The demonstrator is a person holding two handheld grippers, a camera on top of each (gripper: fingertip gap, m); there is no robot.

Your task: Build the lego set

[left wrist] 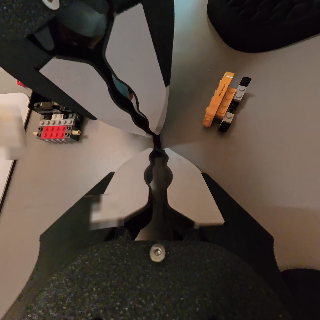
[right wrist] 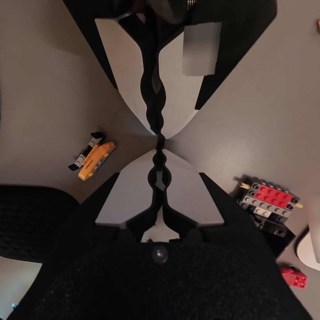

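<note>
Both grippers meet tip to tip, left gripper (left wrist: 157, 152) and right gripper (right wrist: 160, 152) each pinched on one small black piece (right wrist: 160, 142). Orange assembly (left wrist: 223, 102) and red-topped chassis (left wrist: 57, 128) rest on the grey table (left wrist: 259, 173), well apart.

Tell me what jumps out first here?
Two grippers meet tip to tip mid-picture, the left gripper and the right gripper, jaws pinched on one small black piece. On the grey table lie an orange block cluster on one side and a red-topped block base on the other.

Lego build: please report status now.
Both grippers, left and right, tip to tip, shut on small black piece. Orange assembly, red-topped assembly on table, untouched. Nothing between.
</note>
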